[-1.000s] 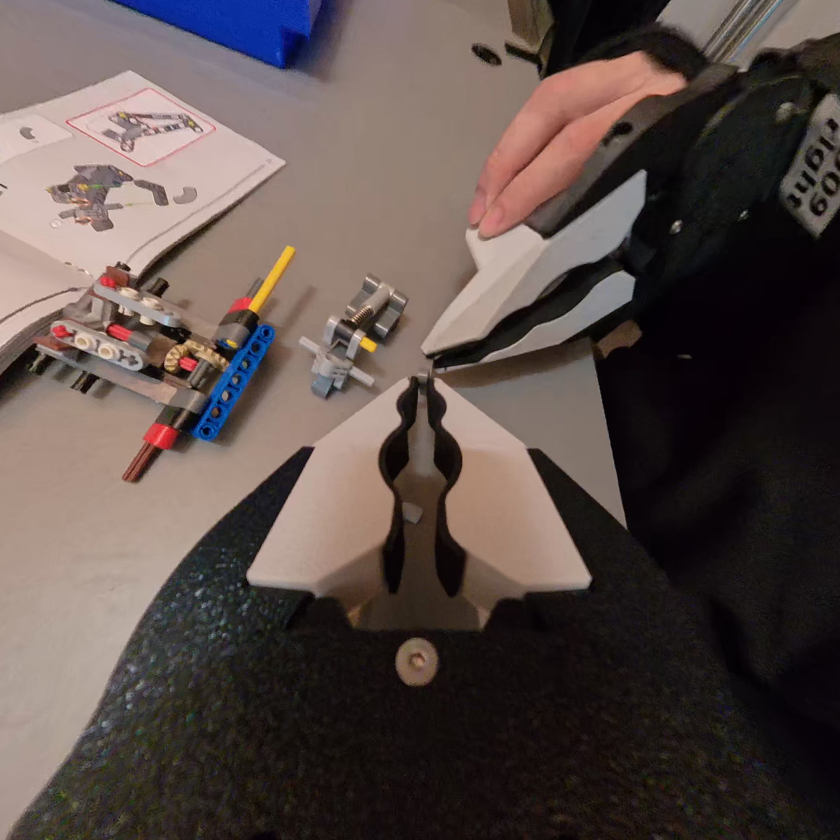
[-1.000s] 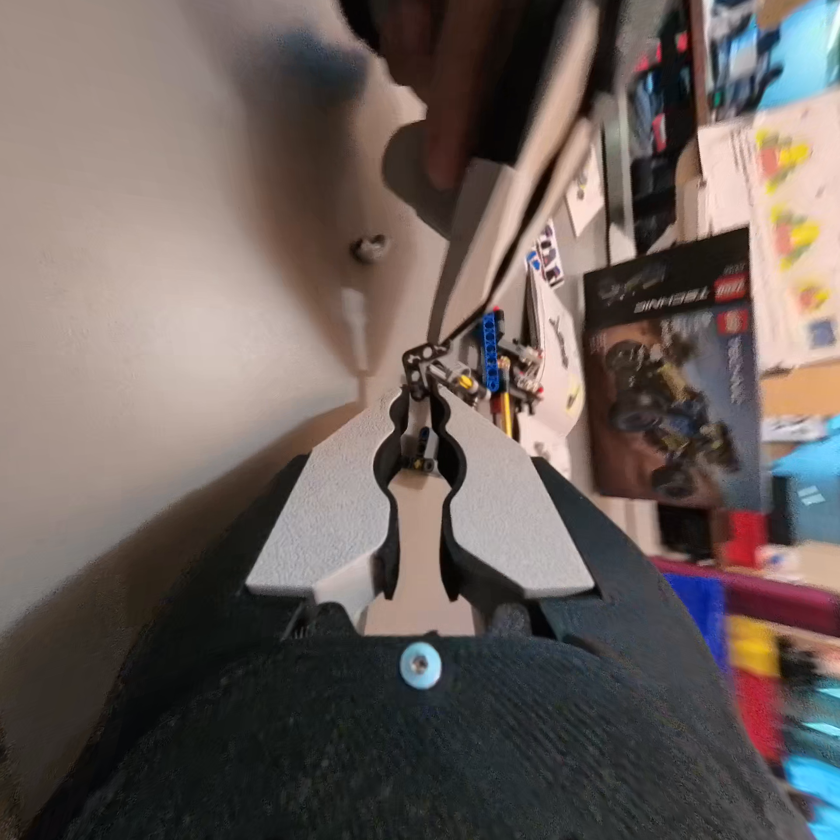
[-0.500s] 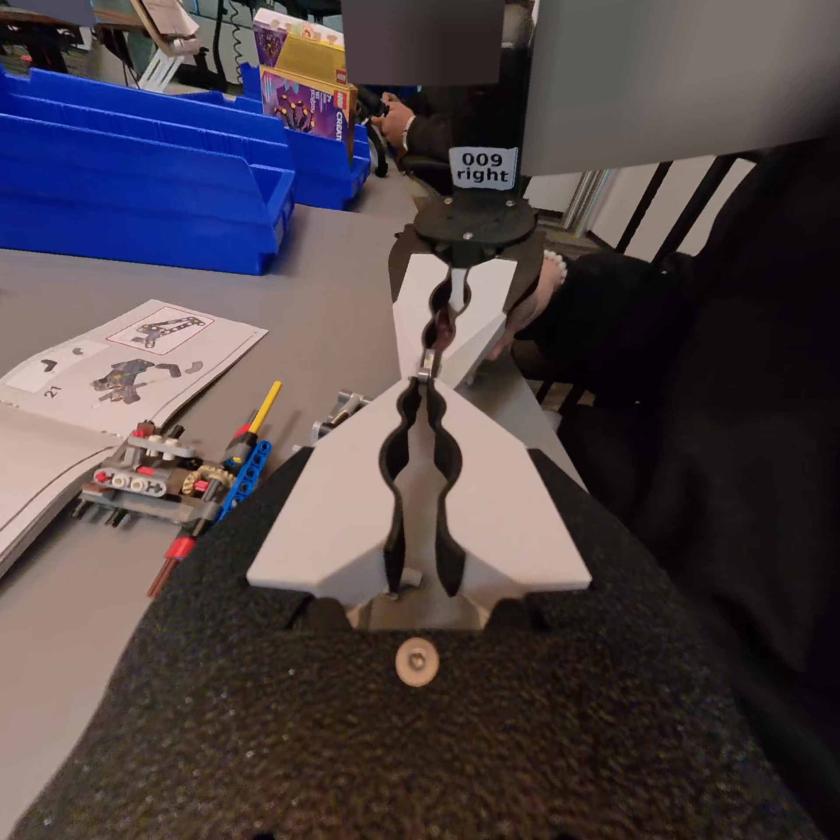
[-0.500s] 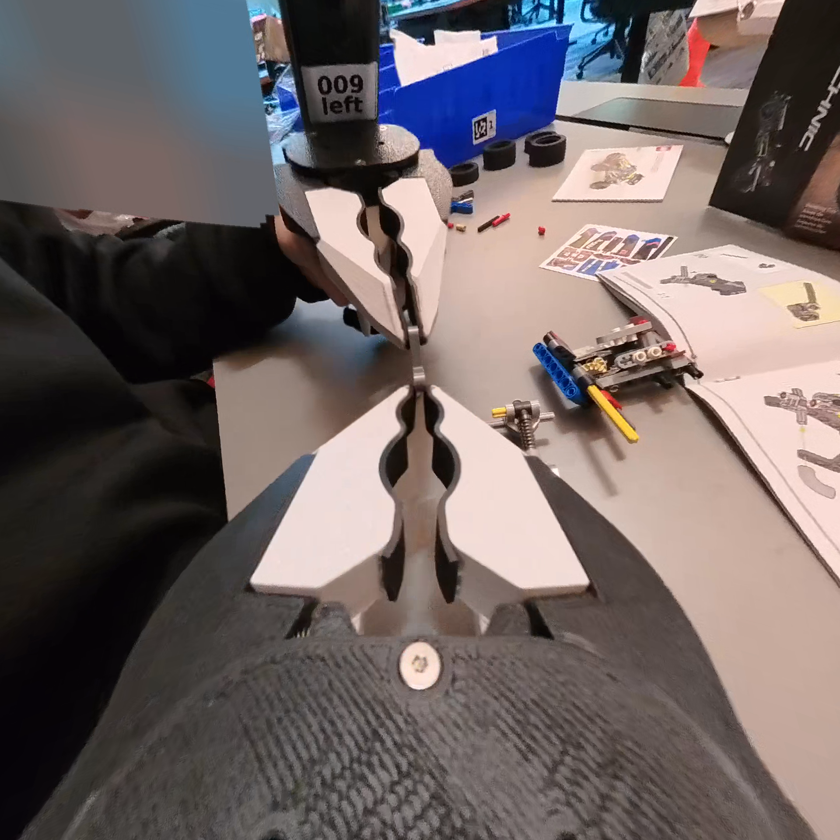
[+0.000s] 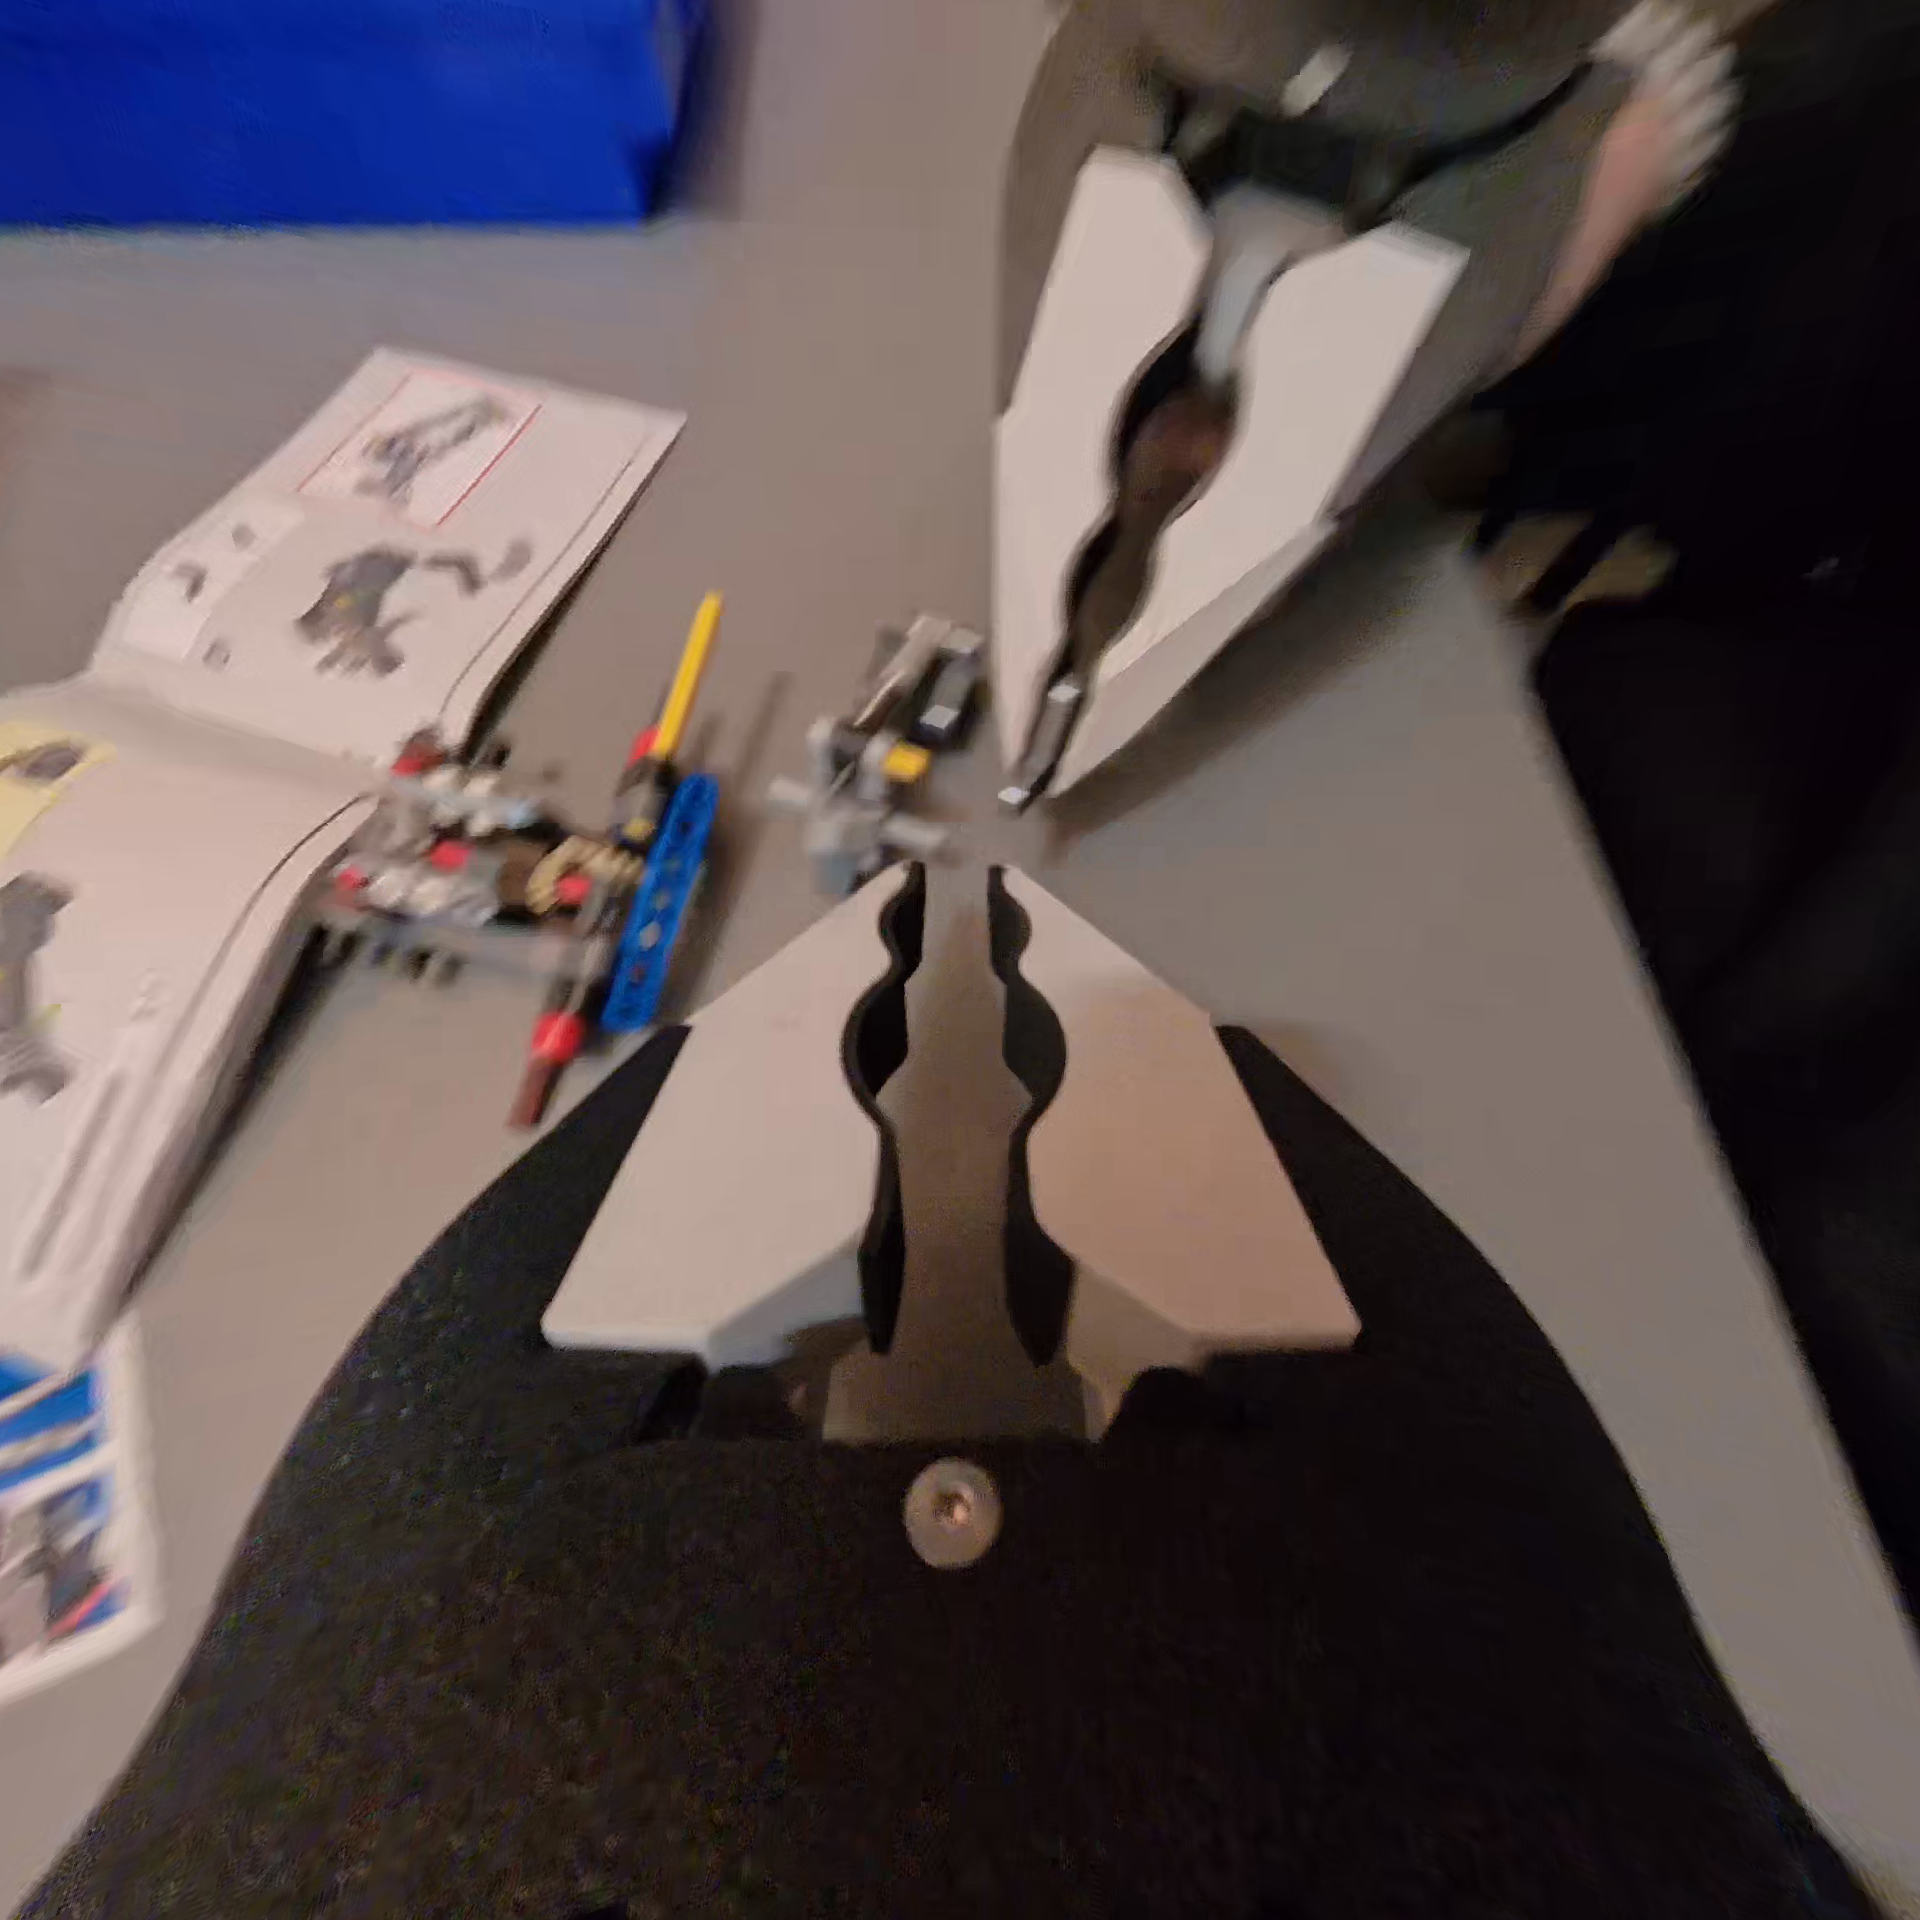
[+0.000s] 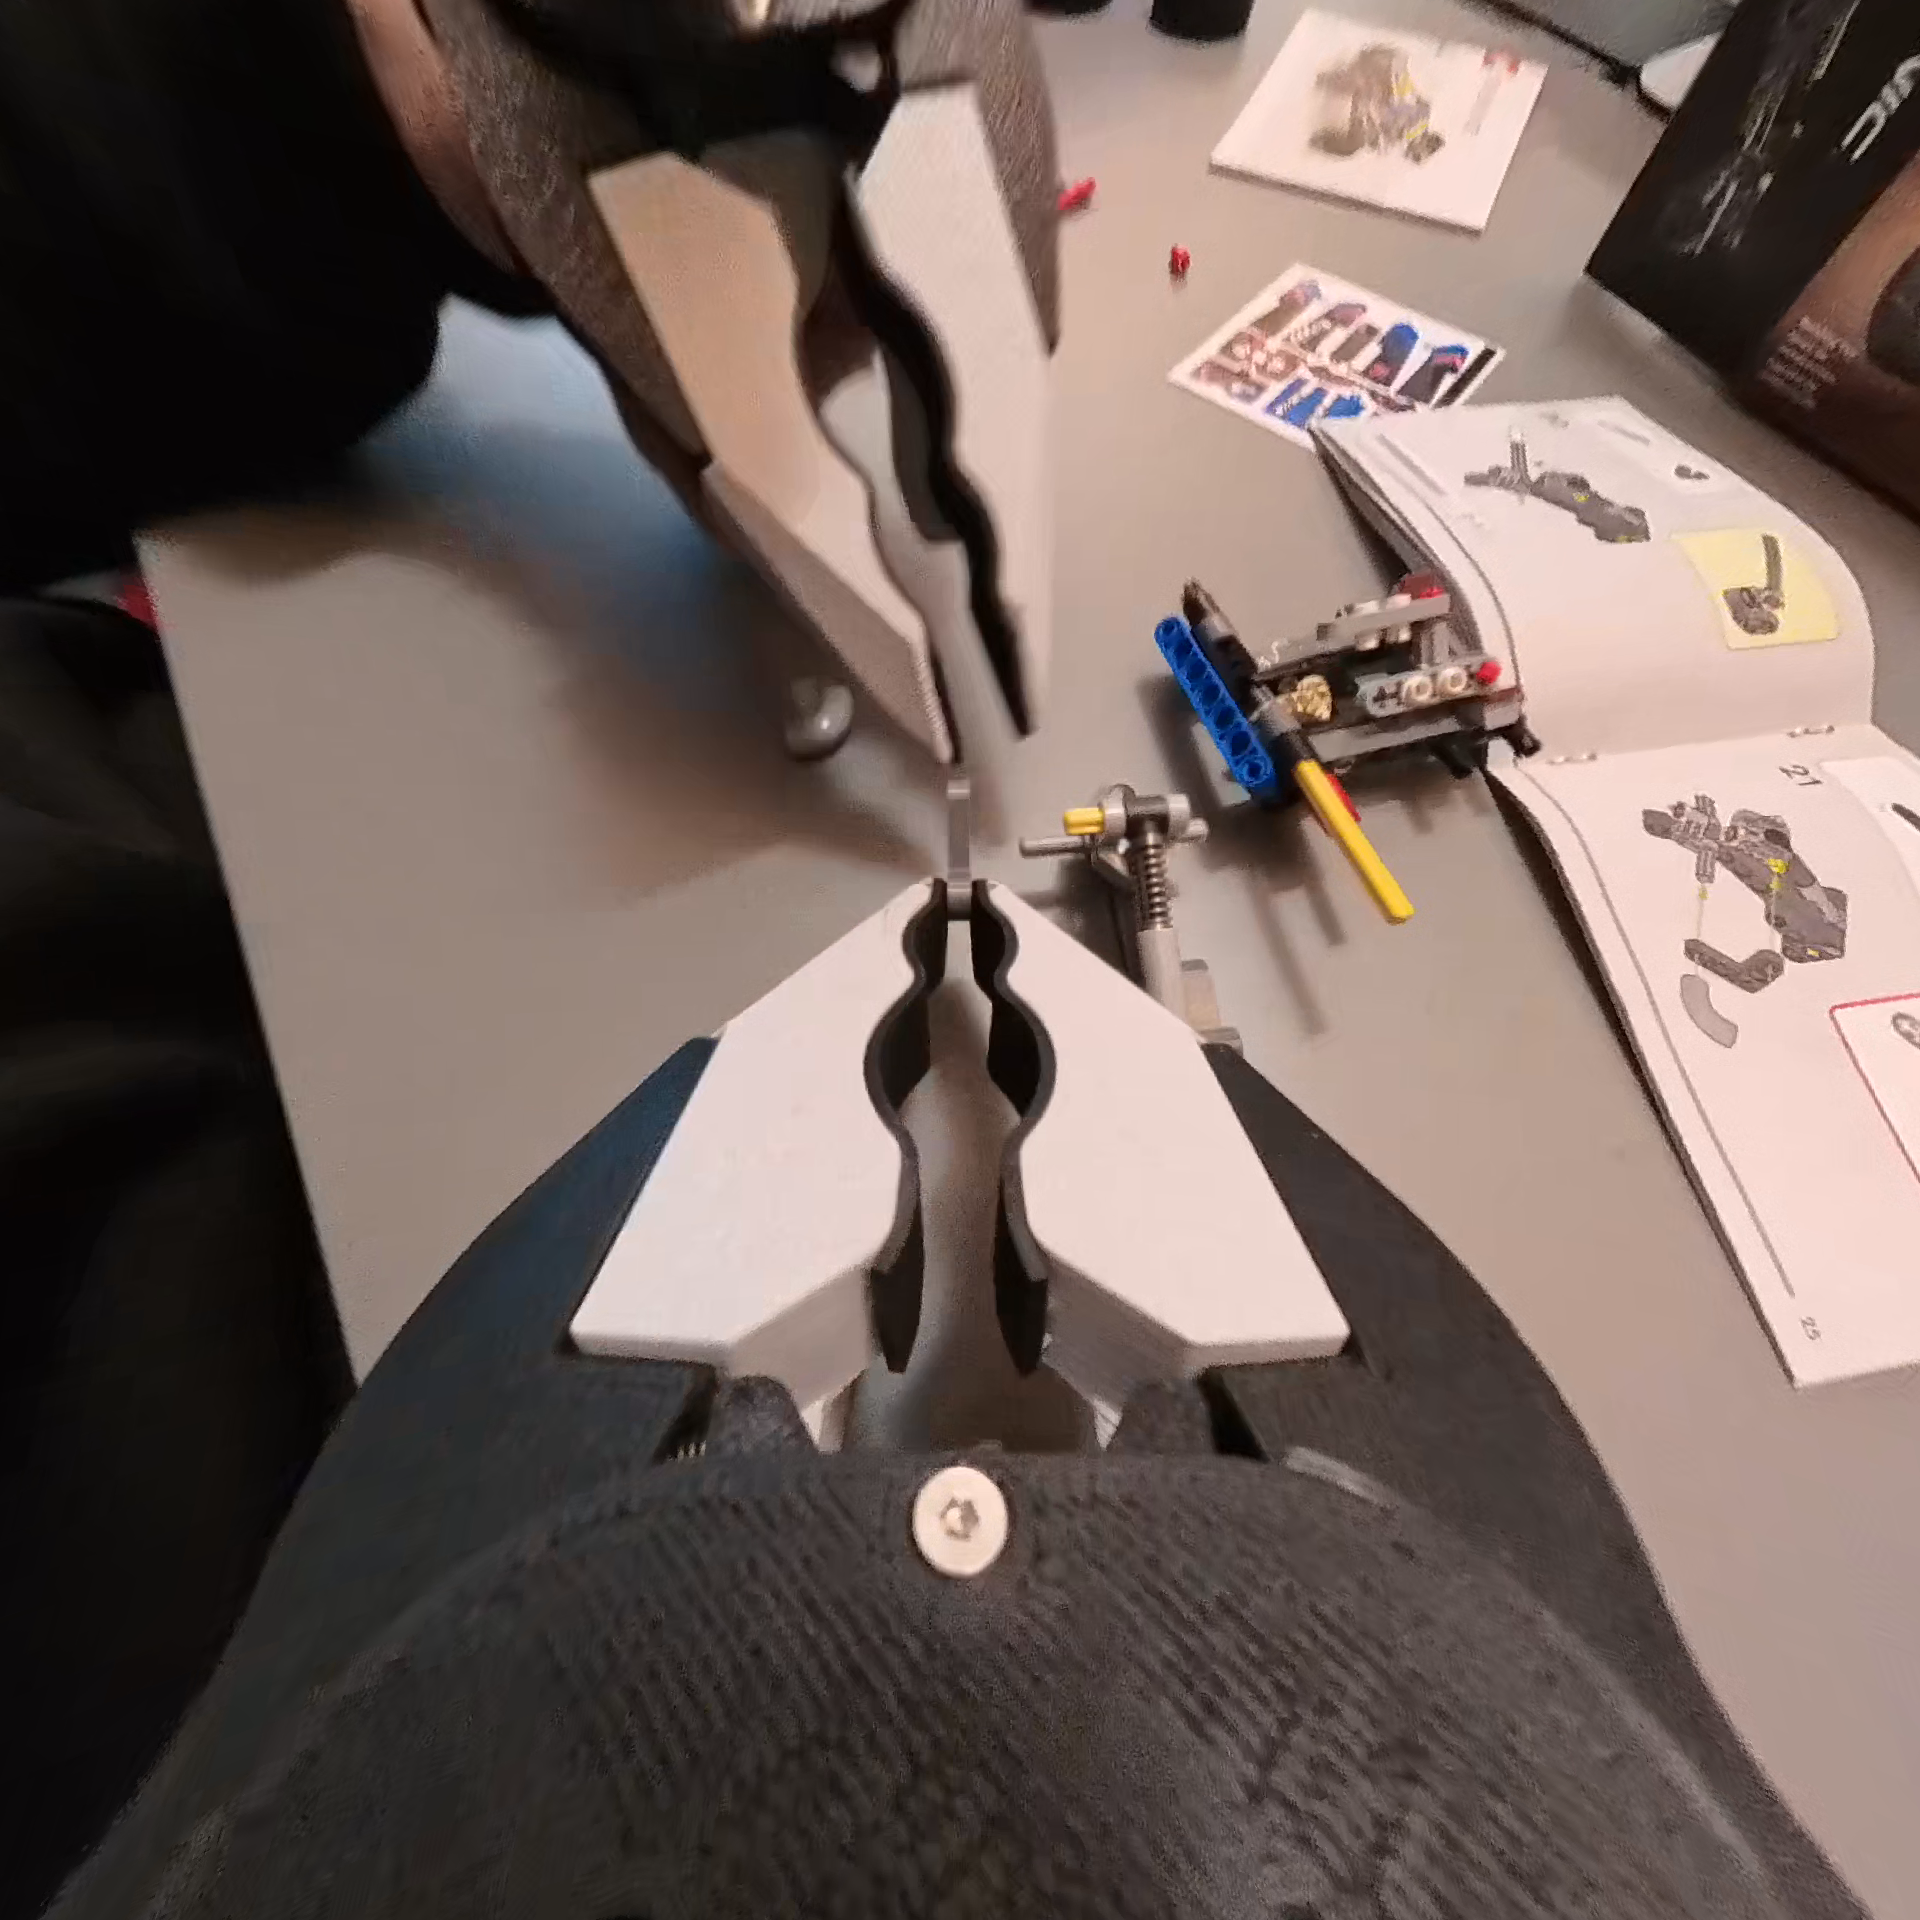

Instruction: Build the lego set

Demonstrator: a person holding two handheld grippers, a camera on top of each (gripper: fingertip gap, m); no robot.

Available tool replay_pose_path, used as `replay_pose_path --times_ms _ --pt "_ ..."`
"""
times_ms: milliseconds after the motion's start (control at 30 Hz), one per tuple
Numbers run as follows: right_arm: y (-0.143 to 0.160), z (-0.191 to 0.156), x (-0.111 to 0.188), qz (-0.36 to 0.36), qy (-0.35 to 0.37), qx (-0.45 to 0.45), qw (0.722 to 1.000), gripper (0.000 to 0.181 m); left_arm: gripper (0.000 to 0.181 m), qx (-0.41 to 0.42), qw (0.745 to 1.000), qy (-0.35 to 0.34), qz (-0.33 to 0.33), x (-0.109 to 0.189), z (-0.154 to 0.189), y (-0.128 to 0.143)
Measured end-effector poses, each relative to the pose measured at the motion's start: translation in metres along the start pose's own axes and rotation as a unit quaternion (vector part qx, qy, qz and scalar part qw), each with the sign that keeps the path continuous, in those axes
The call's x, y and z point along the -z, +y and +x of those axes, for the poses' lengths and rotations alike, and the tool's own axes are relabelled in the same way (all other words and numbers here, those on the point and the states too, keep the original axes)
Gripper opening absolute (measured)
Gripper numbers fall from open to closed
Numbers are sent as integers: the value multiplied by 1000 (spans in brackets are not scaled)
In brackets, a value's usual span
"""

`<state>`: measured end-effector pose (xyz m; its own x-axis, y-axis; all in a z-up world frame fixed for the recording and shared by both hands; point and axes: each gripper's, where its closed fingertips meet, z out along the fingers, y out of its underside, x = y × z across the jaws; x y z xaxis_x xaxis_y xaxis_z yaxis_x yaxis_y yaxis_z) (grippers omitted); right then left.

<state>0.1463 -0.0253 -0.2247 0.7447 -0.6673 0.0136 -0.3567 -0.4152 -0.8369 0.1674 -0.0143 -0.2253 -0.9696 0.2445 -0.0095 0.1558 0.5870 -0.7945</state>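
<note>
Fingers of our right gripper pinch a thin grey piece above the desk; our left gripper is parted and empty, just opposite. We seem to be mid-step, carrying this piece toward the spring part or chassis by the manual. Next we likely need careful alignment.
</note>
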Motion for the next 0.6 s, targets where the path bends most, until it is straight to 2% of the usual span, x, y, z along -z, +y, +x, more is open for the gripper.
replay_pose_path --times_ms 67,133,267,400,500,600 --pt "8 1 -5 -29 12 11 999 2 15 -10 998 -25 -52 -2 -14 14" --pt "11 5 -8 -42 32 19 998 2 32 -5 997 -1 -76 -8 -15 20" --pt "11 7 -10 -48 41 21 998 2 44 6 997 54 -51 -17 -13 13" --pt "10 9 -9 -41 40 15 998 2 49 -3 994 104 -38 -23 -4 4" --pt "11 12 -7 -40 41 6 998 2 45 -39 992 100 -62 -28 -8 9" --pt "15 15 -8 -52 46 5 998 2 41 -51 992 106 -54 -31 -8 6"
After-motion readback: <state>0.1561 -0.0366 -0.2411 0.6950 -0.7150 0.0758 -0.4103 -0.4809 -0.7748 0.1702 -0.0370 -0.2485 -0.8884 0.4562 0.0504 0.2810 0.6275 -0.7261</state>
